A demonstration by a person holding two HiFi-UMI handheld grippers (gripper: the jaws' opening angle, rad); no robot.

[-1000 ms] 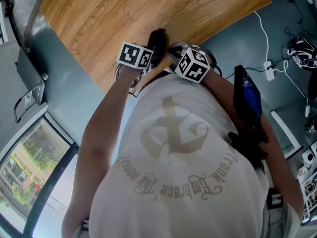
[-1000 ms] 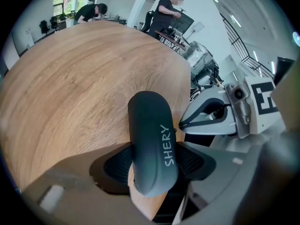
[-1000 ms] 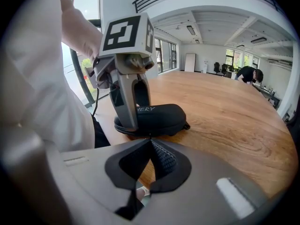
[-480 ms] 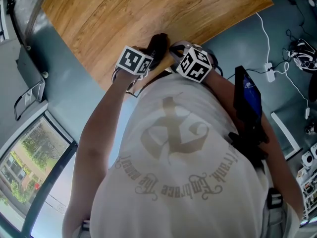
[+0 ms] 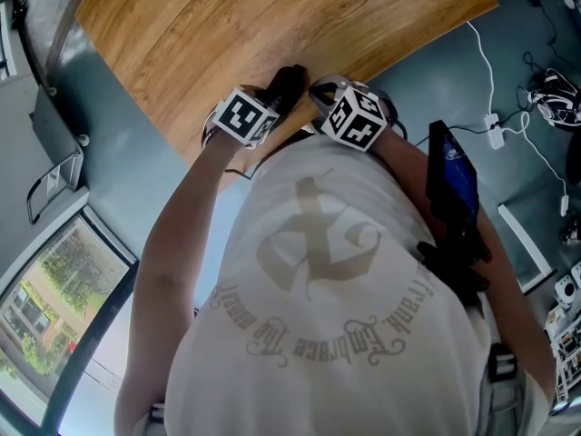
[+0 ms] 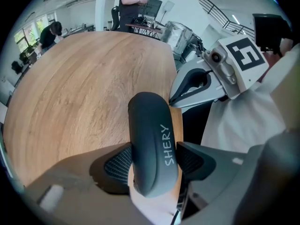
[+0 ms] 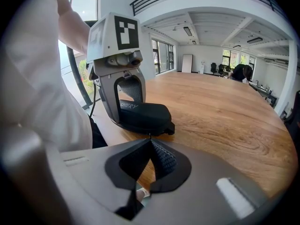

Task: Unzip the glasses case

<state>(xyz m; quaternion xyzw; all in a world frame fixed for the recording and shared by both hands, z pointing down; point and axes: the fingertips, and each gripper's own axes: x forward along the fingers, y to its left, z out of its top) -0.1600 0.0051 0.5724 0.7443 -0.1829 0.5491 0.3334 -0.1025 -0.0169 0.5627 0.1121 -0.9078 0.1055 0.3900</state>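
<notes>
Rolled since the earlier frames, the left tongs point(image 6: 154, 163) are seen with their marker cube point(image 5: 241, 116) tilted and drawn slightly toward the near edge of the surface point(image 5: 227, 34); the right tongs point(image 7: 151, 142) are found where they were, their own cube point(image 5: 354, 118) unchanged at that same edge. The case point(image 6: 150, 125), dark and rounded with pale lettering along one side, is laid on the surface right at its near edge, just in front of a white shirt point(image 5: 309, 271); it is gripped across its width by the left tongs, whose ribbed pads point(image 6: 117, 165) are pressed against its two long sides from above. The right tongs are pressed together, their tips closed on a thin dark zip pull point(image 7: 150, 136) at the end of the case; they are held low over the surface's near edge. In the right gripper view the left tongs are seen standing steeply over the case, one grey arm on each side; people point(image 6: 131, 1) are made out beyond the surface's far edge.
</notes>
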